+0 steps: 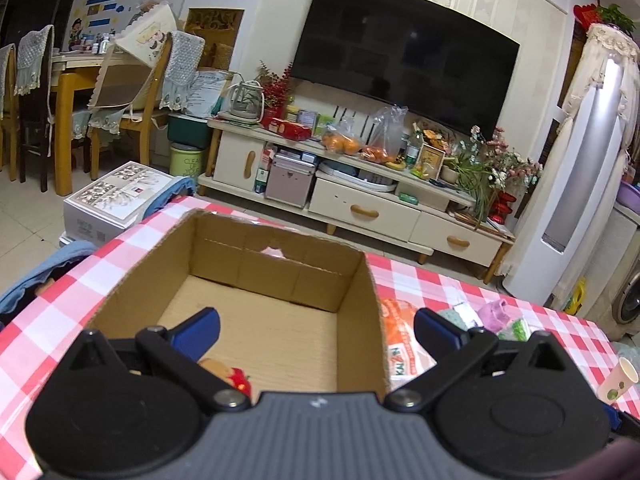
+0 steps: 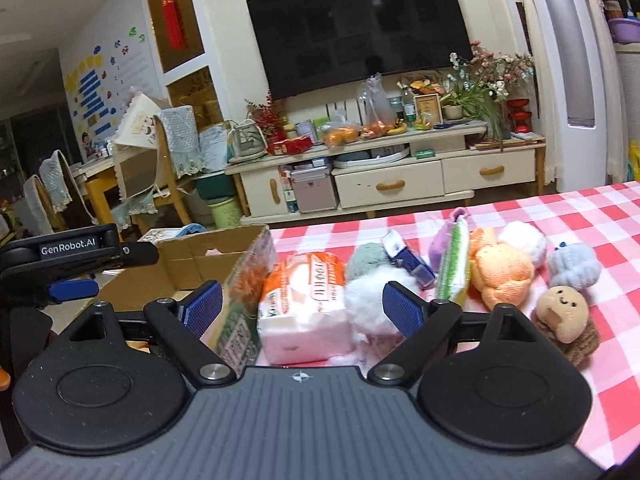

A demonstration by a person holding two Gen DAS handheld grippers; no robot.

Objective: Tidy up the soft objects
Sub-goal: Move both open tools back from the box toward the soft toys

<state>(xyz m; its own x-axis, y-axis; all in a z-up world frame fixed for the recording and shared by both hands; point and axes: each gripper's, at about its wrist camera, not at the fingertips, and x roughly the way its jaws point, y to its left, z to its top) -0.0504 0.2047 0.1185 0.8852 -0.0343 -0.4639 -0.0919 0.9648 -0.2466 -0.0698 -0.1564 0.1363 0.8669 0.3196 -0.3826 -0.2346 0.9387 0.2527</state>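
An open cardboard box [image 1: 240,280] stands on the red-checked table [image 1: 440,276]. A small plush with a red part [image 1: 236,378] lies in its near left corner. My left gripper [image 1: 316,326] is open and empty above the box's near edge. My right gripper [image 2: 302,308] is open and empty, just above a tissue pack [image 2: 304,304] and white fluff [image 2: 368,300]. Beyond lie a green sponge [image 2: 454,264], an orange plush [image 2: 504,276], a white ball [image 2: 524,238], a grey-blue plush [image 2: 572,266] and a brown smiling plush [image 2: 562,312]. The box shows at left [image 2: 236,264].
A paper cup [image 1: 618,380] stands at the table's right edge. A blue cloth [image 1: 36,280] hangs off the left side. Beyond the table are a TV cabinet [image 1: 360,200], chairs [image 1: 132,92] and a white carton on the floor [image 1: 116,196]. The left gripper shows at far left [image 2: 72,260].
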